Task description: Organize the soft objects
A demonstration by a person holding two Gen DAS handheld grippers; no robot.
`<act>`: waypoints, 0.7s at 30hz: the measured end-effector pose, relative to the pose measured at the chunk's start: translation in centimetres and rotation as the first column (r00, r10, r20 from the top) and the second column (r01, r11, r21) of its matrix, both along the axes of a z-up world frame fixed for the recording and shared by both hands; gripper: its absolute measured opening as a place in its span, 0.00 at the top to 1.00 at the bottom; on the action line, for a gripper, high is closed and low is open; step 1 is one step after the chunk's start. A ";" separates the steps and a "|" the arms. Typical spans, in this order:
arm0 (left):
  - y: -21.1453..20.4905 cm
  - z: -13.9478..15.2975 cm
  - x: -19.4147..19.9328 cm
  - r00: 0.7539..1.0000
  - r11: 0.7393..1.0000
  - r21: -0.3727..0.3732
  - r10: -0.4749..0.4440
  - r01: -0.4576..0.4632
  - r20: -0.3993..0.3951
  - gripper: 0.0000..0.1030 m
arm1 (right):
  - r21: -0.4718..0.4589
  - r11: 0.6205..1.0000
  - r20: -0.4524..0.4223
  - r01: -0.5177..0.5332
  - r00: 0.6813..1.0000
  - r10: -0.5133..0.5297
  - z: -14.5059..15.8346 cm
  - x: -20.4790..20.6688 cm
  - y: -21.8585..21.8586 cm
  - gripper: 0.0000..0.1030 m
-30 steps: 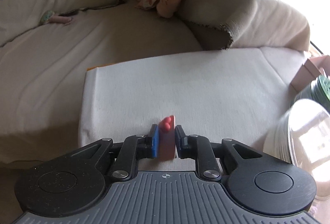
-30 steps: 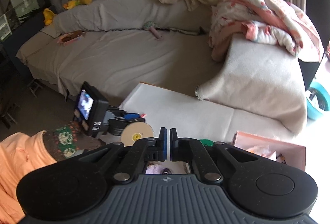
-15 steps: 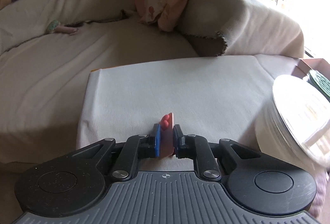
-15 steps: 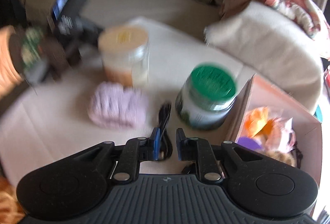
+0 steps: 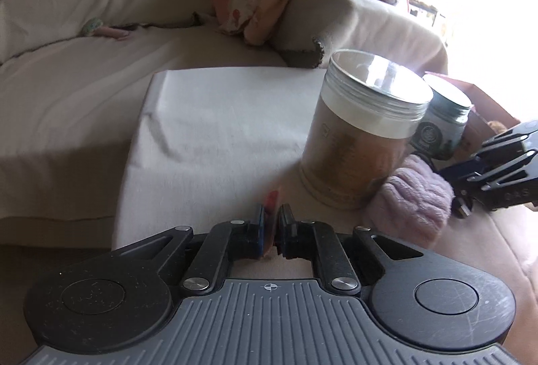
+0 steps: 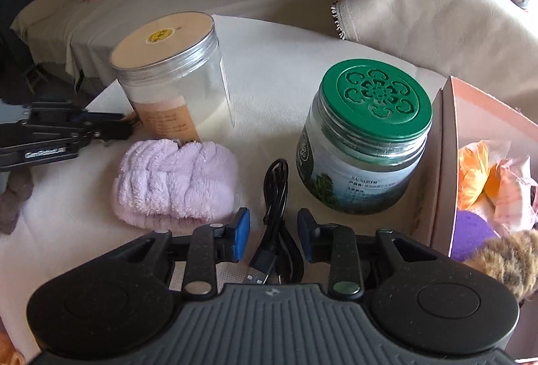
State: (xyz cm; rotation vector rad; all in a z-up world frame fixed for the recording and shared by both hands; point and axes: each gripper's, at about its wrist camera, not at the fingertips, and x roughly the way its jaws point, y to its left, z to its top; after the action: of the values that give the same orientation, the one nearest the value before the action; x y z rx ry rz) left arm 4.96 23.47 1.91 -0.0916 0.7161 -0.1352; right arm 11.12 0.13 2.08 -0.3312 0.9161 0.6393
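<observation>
right wrist: 2 jars [image 6: 168, 75], 1 lilac towel [image 6: 175, 183]; fingers [image 6: 241, 237] apart, left's pinch red bit [image 5: 270, 201].

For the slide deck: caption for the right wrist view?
Open right claw over a black cable, between lilac towel and green-lid jar.

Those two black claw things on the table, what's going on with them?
A person is sorting soft items by hand-held grippers. The left gripper is shut on a small pink-red piece. The right gripper is open over a black cable, beside a fluffy lilac cloth. Other soft things already sit in the pink box.
</observation>
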 end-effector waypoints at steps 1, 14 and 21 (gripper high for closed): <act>0.1 0.2 -0.2 1.000 1.000 -0.007 0.003 -0.003 0.006 0.89 | -0.013 1.000 -0.004 -0.008 1.000 0.008 0.1 -0.1 0.0 0.87; -2.5 11.2 -0.4 0.963 1.000 -0.011 0.011 -0.008 0.271 0.89 | 0.238 0.971 0.203 -0.036 0.979 -0.013 11.3 -3.8 -7.1 0.87; -10.0 16.4 3.5 0.920 0.983 -0.076 -0.127 0.166 0.371 0.89 | 0.300 0.952 0.351 0.052 0.923 -0.160 14.4 -4.6 -13.4 0.87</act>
State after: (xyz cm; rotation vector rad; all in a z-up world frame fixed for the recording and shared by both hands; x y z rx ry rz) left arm 8.50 13.46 18.27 -0.1110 0.3419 -0.3263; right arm 6.51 -13.24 16.48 -0.1324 0.4645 0.5733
